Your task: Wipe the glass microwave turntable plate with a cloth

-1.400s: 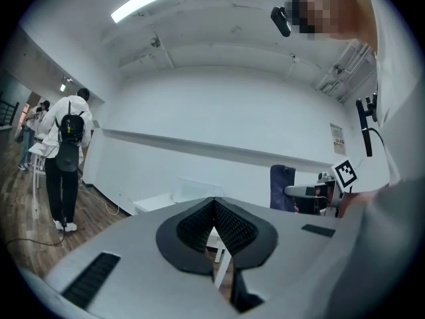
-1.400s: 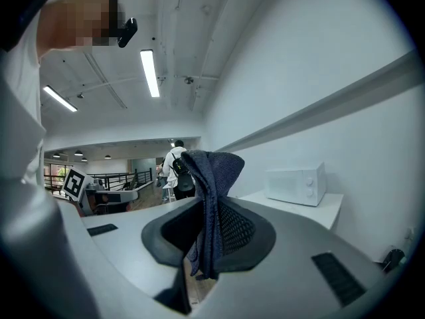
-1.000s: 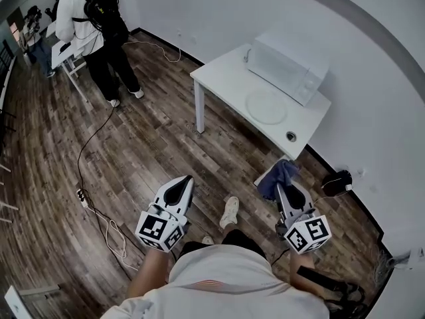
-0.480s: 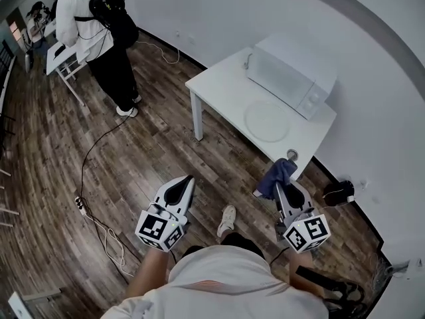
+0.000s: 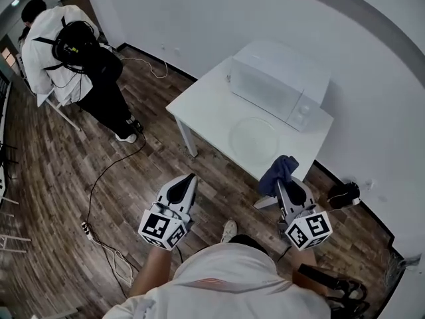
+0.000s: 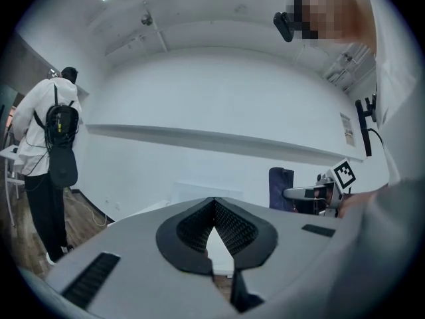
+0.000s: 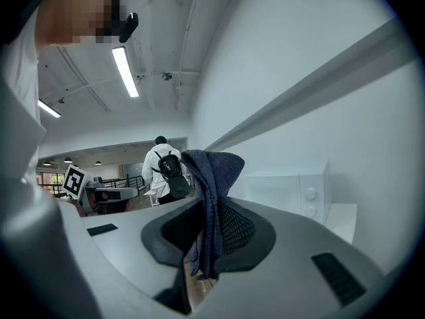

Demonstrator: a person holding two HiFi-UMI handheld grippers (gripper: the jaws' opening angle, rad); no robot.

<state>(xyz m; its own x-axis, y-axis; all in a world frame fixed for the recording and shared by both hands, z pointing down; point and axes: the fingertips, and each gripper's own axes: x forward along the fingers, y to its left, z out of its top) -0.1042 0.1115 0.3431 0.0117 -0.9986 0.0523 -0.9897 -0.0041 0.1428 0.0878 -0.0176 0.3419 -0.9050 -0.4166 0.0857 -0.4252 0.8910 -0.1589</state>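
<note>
Table (image 5: pixel 206 105) looms nearer; right gripper (image 5: pixel 283 183) pinches cloth (image 5: pixel 279 169), left gripper (image 5: pixel 189 179) jaws together, empty.

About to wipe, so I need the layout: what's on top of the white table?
A white microwave and the glass turntable plate flat before it. The cloth in the right gripper hides the table's near corner.

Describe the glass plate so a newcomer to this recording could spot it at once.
Find the white table by the wall, with the white microwave on it. The glass plate lies flat on the table in front of the microwave; it is the only flat, see-through disc there.
</note>
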